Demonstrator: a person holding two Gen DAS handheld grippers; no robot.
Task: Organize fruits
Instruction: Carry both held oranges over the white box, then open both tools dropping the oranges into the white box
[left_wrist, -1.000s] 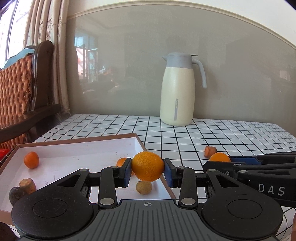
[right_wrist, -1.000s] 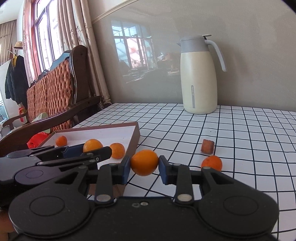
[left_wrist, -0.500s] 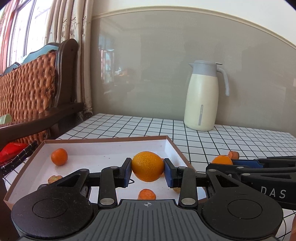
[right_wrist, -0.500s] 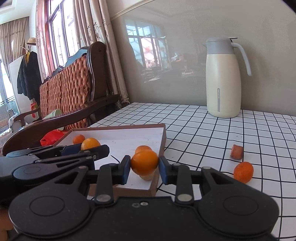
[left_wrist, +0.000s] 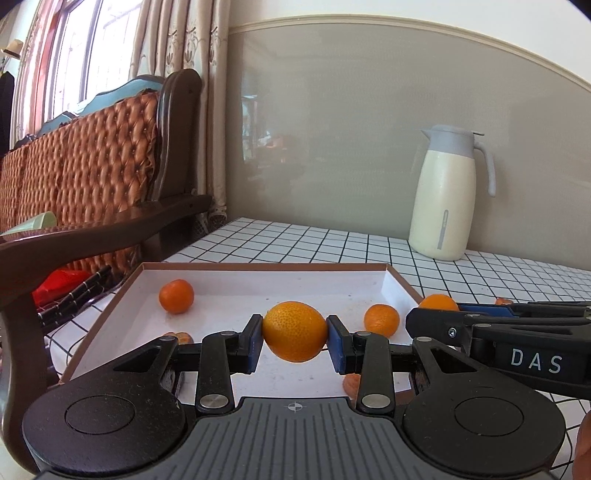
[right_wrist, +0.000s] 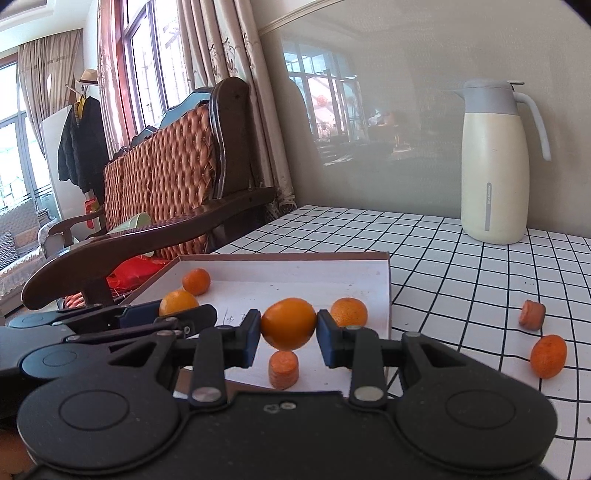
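My left gripper (left_wrist: 294, 334) is shut on an orange (left_wrist: 294, 330), held over the white, brown-rimmed tray (left_wrist: 221, 295). My right gripper (right_wrist: 289, 328) is shut on a smaller orange (right_wrist: 289, 324), also above the tray (right_wrist: 295, 275). In the tray lie a tangerine at the back left (left_wrist: 176, 296), another at the right (left_wrist: 381, 319), and a carrot piece (right_wrist: 283, 369) below the right gripper's orange. The right gripper shows in the left wrist view (left_wrist: 436, 308) with its orange at the tray's right rim. On the tablecloth to the right lie a tangerine (right_wrist: 548, 356) and a carrot chunk (right_wrist: 532, 314).
A cream thermos jug (left_wrist: 445, 195) stands at the back of the checked table (right_wrist: 443, 266) by the wall. A dark wooden sofa with orange cushions (left_wrist: 92, 166) runs along the left. A red bag (right_wrist: 136, 271) lies below it.
Both grippers have swung left with their oranges, from over the tablecloth near the tray's right corner to above the tray. The jug has slid right in both views.
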